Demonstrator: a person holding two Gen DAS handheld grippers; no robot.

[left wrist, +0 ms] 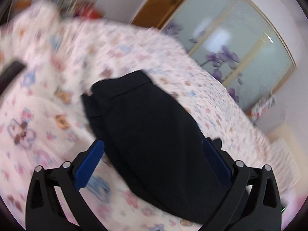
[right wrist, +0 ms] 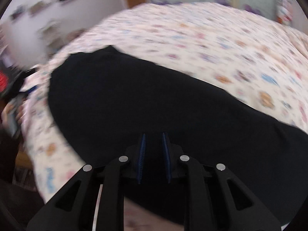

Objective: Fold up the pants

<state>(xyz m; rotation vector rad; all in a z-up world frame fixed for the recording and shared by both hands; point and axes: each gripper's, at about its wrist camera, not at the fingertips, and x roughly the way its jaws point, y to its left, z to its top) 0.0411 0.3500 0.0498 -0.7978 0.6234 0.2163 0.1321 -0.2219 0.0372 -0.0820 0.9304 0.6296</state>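
Counts, both views blurred.

Pants [left wrist: 146, 127]: one pair, dark, in one bundle on the bed.

Bed [left wrist: 119, 44]: one, under one patterned sheet (bears and flowers, too smeared to count).

Tools: two. Left tool [left wrist: 154, 154]: two fingers, two blue pads [left wrist: 90, 163], one each side of the pants. Right tool [right wrist: 153, 140]: two fingers, two blue pads [right wrist: 142, 157], close together with a narrow gap.

Silver pins: four on each tool, eight total.

Wardrobe [left wrist: 240, 44]: one, frosted doors with purple flower prints; panel count unclear.

Wooden door [left wrist: 159, 2]: one.

Red object [right wrist: 3, 80] at left edge of the right view: one, not identifiable.
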